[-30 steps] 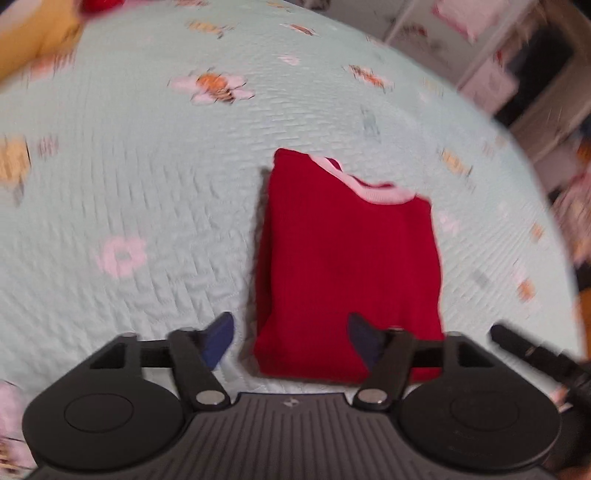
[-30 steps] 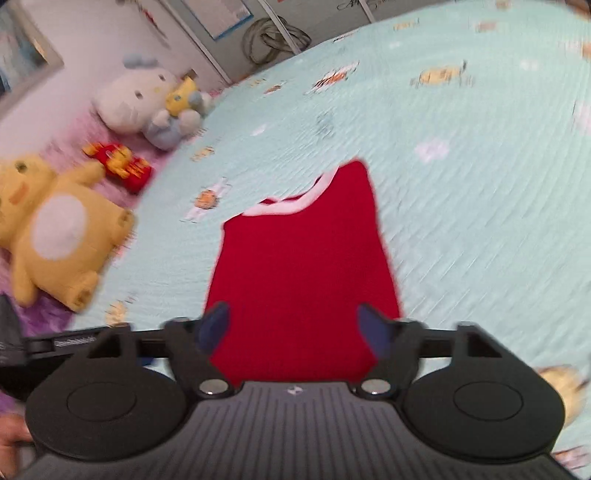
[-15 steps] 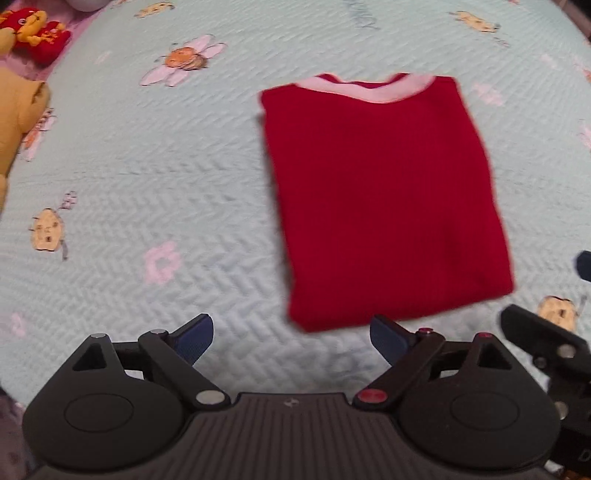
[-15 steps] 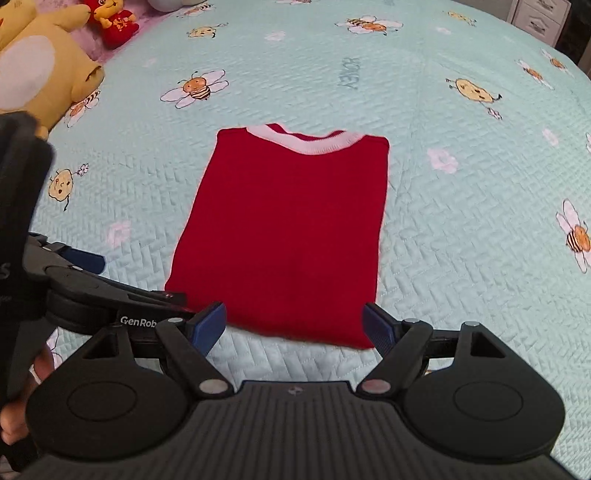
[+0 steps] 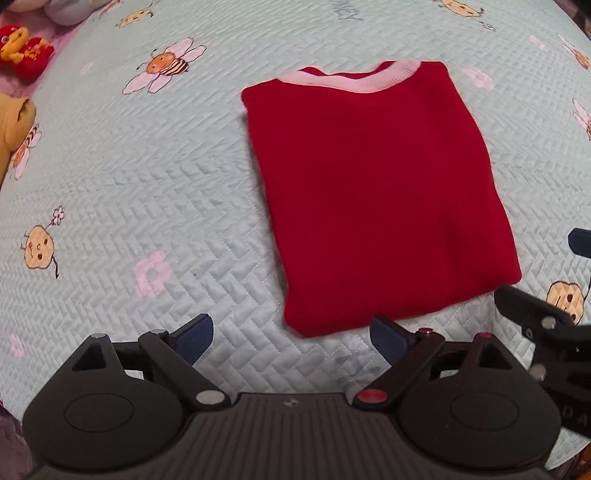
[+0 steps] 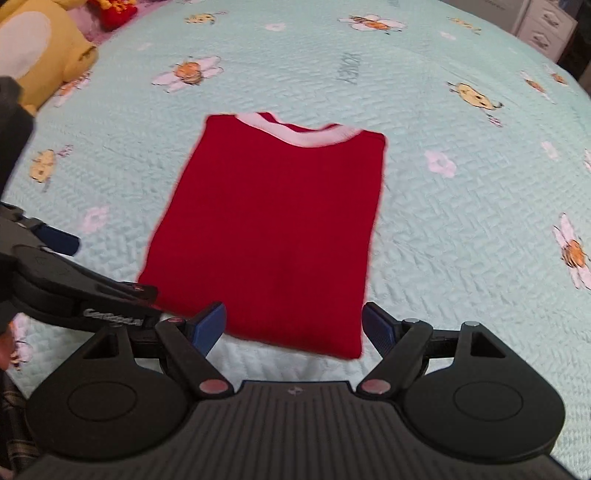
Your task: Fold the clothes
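Note:
A red garment with a white collar (image 5: 373,192) lies folded into a flat rectangle on the pale green quilted bedspread (image 5: 129,177). It also shows in the right wrist view (image 6: 273,229), collar at the far end. My left gripper (image 5: 291,338) is open and empty, just short of the garment's near left corner. My right gripper (image 6: 293,328) is open and empty, its fingers astride the near edge, above it. Each gripper shows at the edge of the other's view.
The bedspread has bee and flower prints. A yellow plush toy (image 6: 40,48) and a small red toy (image 5: 22,48) lie at the far left of the bed. White drawers (image 6: 546,26) stand beyond the bed's far right corner.
Both grippers have pulled back and swung to face the garment squarely. The folded garment has stayed put on the bed. Both grippers stayed open.

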